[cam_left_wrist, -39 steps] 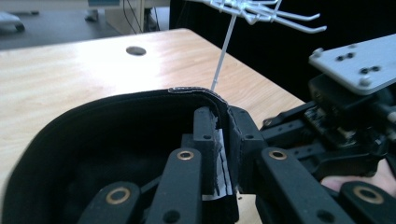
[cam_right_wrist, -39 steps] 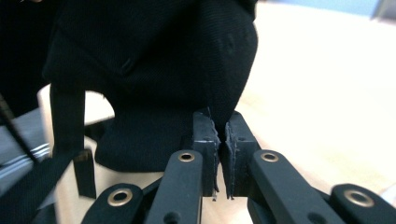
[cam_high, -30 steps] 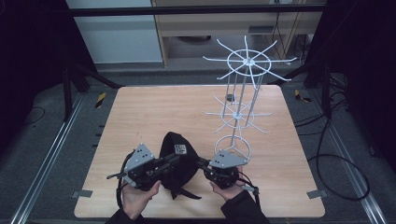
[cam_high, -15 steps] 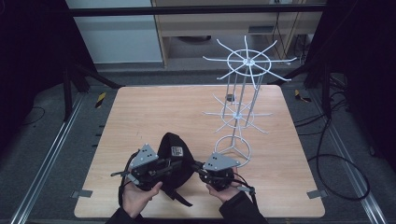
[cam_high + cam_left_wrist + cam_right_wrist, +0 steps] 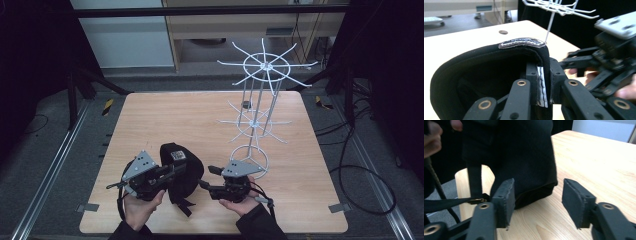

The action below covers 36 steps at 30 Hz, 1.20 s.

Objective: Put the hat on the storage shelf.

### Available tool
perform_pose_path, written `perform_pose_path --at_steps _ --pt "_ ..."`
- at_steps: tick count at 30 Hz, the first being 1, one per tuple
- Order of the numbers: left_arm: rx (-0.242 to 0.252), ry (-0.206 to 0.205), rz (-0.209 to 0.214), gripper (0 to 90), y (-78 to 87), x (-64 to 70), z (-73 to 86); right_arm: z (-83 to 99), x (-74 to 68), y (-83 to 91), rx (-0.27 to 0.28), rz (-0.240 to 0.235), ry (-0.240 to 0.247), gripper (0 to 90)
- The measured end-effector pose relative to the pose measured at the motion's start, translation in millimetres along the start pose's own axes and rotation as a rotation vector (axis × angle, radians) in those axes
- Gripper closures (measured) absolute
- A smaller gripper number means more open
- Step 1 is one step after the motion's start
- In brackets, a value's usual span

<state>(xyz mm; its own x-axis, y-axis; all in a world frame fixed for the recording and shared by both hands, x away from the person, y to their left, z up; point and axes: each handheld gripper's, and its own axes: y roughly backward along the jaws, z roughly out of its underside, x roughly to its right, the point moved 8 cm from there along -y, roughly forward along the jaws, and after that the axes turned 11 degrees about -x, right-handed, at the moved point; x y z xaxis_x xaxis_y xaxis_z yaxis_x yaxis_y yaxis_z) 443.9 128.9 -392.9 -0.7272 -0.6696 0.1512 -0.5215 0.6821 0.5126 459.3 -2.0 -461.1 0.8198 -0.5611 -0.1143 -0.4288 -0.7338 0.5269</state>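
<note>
Left gripper (image 5: 167, 172): clamped on the black cap's (image 5: 182, 172) rim; in my left gripper view the jaws pinch the band beside the white inner label.
Right gripper (image 5: 206, 177): jaws spread, nothing held, hovering just beside the cap's lower right edge.
Cap: lower centre of the high view, resting on the surface (image 5: 200, 120), opening turned toward my left hand.
Change: over the last second my right gripper has edged left, closing on the cap; the left has barely shifted.
Meaning: I judge a second grasp is coming, probably to lift the cap toward the white wire rack (image 5: 260, 100), right of centre.
</note>
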Motion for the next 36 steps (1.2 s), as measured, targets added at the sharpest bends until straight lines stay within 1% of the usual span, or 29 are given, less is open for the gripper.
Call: perform_pose_path --at_steps 1,2,3,4,5,6,7,8,9,10,11,13,15,17,18,19,20,21,23,25,27,28,29,30,32,33,34,35,36 --pt "0.001 -0.023 0.007 81.0 -1.1 5.2 -1.3 1.4 -1.0 -6.4 -0.006 -0.012 0.000 44.2" --pt "0.001 -0.023 0.007 81.0 -1.1 5.2 -1.3 1.4 -1.0 -6.4 -0.006 -0.012 0.000 44.2" --pt "0.004 -0.042 0.006 81.0 -2.4 9.6 -1.9 2.0 -2.1 -8.1 -0.009 -0.012 0.013 58.0" --pt "0.004 -0.042 0.006 81.0 -2.4 9.6 -1.9 2.0 -2.1 -8.1 -0.009 -0.012 0.013 58.0" --pt "0.001 -0.048 0.006 81.0 -3.0 11.0 -2.1 2.5 -2.2 -7.8 -0.015 -0.010 0.019 66.1" --pt "0.006 -0.053 0.005 80.9 -3.2 11.8 -2.7 2.5 -1.6 -7.0 -0.014 -0.009 0.015 75.6" --pt "0.014 -0.055 0.007 80.9 -2.8 11.9 -3.5 0.4 -0.2 -2.2 0.008 -0.014 0.013 88.9" --pt "0.018 -0.056 0.007 80.9 -2.3 11.6 -4.0 0.4 -0.2 -2.2 0.008 -0.014 0.013 88.9" --pt "0.035 -0.058 0.001 80.8 -0.1 9.7 -5.1 -3.3 2.0 3.1 0.022 0.031 0.035 89.7" --pt "0.035 -0.058 0.001 80.8 -0.1 9.7 -5.1 -6.3 2.5 6.7 0.033 0.059 0.052 89.8" --pt "0.042 -0.056 0.002 80.8 1.3 8.4 -5.1 -6.3 2.5 6.7 0.033 0.059 0.052 89.8" --pt "0.044 -0.049 0.006 80.5 3.2 5.3 -3.0 -12.8 2.9 14.6 0.056 0.124 0.095 90.0" --pt "0.038 -0.040 0.004 80.3 4.2 1.2 2.0 -16.1 1.6 18.0 0.057 0.163 0.136 90.0" --pt "0.024 -0.026 -0.003 80.2 6.4 -3.7 10.3 -15.1 -1.0 16.3 0.037 0.154 0.150 90.0" --pt "0.019 -0.026 -0.010 79.9 7.5 -5.5 13.5 -11.8 -5.1 10.6 0.014 0.114 0.146 89.4" --pt "0.012 -0.025 -0.021 79.9 9.2 -8.4 18.4 -11.8 -5.1 10.6 0.014 0.114 0.146 89.4" --pt "0.005 -0.023 -0.030 79.7 11.2 -11.3 23.6 -10.0 -7.6 7.1 -0.001 0.091 0.142 88.6" --pt "0.000 -0.016 -0.045 79.6 13.5 -15.0 28.8 -8.9 -9.9 3.8 -0.006 0.079 0.143 86.2" --pt "-0.009 0.000 -0.071 79.4 19.7 -24.7 38.3 -7.9 -13.3 -2.1 -0.002 0.064 0.143 76.3" --pt "-0.009 0.026 -0.099 78.8 27.1 -36.8 46.2 -6.5 -12.9 -3.5 -0.012 0.072 0.142 72.8" --pt "-0.013 0.075 -0.133 77.6 36.7 -56.3 58.1 -3.7 -7.9 -2.4 -0.013 0.092 0.128 70.3" --pt "-0.013 0.075 -0.133 77.1 36.7 -56.3 58.1 -1.3 -4.5 -1.6 -0.016 0.102 0.122 68.9" --pt "-0.023 0.101 -0.164 76.5 41.4 -68.6 66.3 1.0 -1.8 -1.3 -0.020 0.109 0.115 68.2" --pt "-0.023 0.101 -0.164 76.0 41.4 -68.6 66.3 1.0 -1.8 -1.3 -0.020 0.109 0.115 68.2" --pt "-0.034 0.131 -0.188 75.1 45.4 -79.8 75.4 10.7 6.9 -0.3 -0.041 0.129 0.093 63.9" --pt "-0.050 0.147 -0.212 75.1 47.4 -87.9 82.7 13.2 8.7 0.0 -0.048 0.135 0.088 62.2" --pt "-0.050 0.147 -0.212 75.0 47.4 -87.9 82.7 13.2 8.7 0.0 -0.048 0.135 0.088 62.2" --pt "-0.070 0.166 -0.228 74.9 48.9 -96.7 91.3 20.3 13.0 1.0 -0.064 0.147 0.075 58.0" --pt "-0.070 0.166 -0.228 74.8 48.9 -96.7 91.3 20.3 13.0 1.0 -0.064 0.147 0.075 58.0"
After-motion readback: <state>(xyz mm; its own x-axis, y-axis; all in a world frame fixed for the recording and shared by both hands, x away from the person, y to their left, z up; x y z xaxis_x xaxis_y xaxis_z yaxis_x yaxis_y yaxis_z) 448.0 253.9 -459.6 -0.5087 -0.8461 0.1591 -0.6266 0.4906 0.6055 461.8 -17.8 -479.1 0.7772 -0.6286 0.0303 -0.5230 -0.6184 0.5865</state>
